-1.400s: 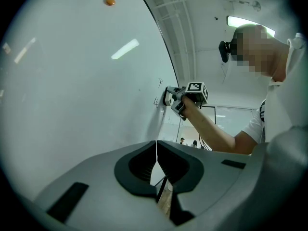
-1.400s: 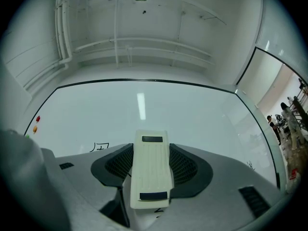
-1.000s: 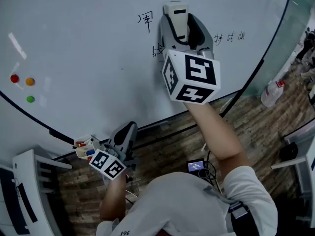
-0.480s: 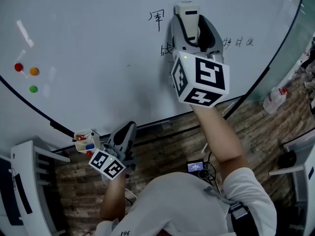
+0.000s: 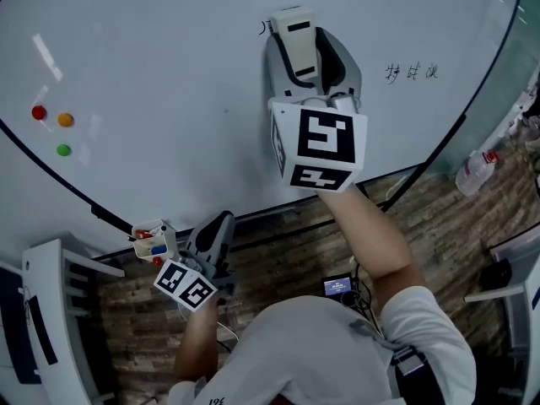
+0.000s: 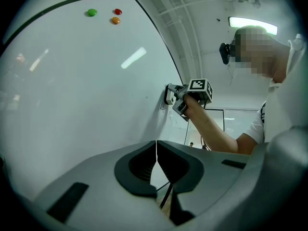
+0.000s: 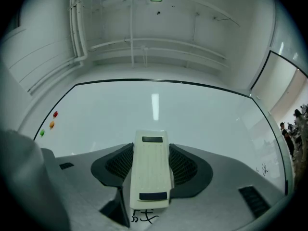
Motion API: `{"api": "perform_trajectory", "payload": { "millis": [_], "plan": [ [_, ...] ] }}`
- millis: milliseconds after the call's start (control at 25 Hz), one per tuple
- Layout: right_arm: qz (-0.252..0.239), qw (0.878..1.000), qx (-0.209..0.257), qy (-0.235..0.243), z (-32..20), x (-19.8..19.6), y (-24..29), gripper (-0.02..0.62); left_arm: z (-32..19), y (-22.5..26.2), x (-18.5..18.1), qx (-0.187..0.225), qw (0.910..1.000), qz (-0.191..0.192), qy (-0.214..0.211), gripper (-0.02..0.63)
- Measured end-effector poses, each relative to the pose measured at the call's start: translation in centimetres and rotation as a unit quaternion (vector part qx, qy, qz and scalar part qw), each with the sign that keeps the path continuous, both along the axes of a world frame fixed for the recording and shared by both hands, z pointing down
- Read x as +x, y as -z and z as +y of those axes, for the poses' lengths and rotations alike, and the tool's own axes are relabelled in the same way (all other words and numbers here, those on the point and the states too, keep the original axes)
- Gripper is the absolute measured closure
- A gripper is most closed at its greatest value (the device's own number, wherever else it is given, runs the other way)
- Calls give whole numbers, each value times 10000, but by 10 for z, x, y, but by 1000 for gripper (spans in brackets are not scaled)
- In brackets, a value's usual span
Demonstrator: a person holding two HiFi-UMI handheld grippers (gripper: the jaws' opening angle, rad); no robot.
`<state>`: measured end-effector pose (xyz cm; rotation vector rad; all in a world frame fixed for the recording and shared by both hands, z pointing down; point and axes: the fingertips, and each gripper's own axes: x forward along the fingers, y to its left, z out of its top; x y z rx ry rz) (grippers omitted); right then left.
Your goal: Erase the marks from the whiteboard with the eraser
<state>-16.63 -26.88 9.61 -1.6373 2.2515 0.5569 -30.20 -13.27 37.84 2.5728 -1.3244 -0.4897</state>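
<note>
**Eraser on the board, clamped in the right gripper**

Head view first: the right gripper [image 5: 304, 51] is up against the whiteboard [image 5: 152, 74] in the upper middle of the frame. Its jaws are closed on the pale eraser [image 5: 295, 28], which points up the board. A sliver of black stroke [image 5: 262, 28] peeks out at the eraser's upper left edge. A short row of handwritten marks [image 5: 411, 72] sits off to the right, well apart from it. Three magnets, red [image 5: 38, 112], orange [image 5: 65, 119] and green [image 5: 63, 150], dot the board's left side.

Over to the right gripper view, and here's what the head view hides behind the marker cube [image 5: 319, 146]: a written character [image 7: 143, 218] at the bottom of the frame, just below the eraser's near end. The eraser fills the gap between the two dark pads [image 7: 118, 163], gripped on both long sides.

Down at the lower left of the head view, the left gripper [image 5: 219, 223] hangs below the board's bottom edge, just beside a small tray [image 5: 150, 241] holding red and blue items. Its own view settles the jaws: pressed together, only a hairline slit between them, nothing held. That view also catches the right gripper side-on at mid-frame, the eraser against the board surface
</note>
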Motion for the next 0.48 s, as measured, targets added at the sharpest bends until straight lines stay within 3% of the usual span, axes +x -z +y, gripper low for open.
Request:
{"api": "perform_trajectory", "payload": {
  "millis": [480],
  "plan": [
    [251,9994,-2,253,13,-40,-2,344,11,-1,-11,2,9999,7,118,600]
  ]
}}
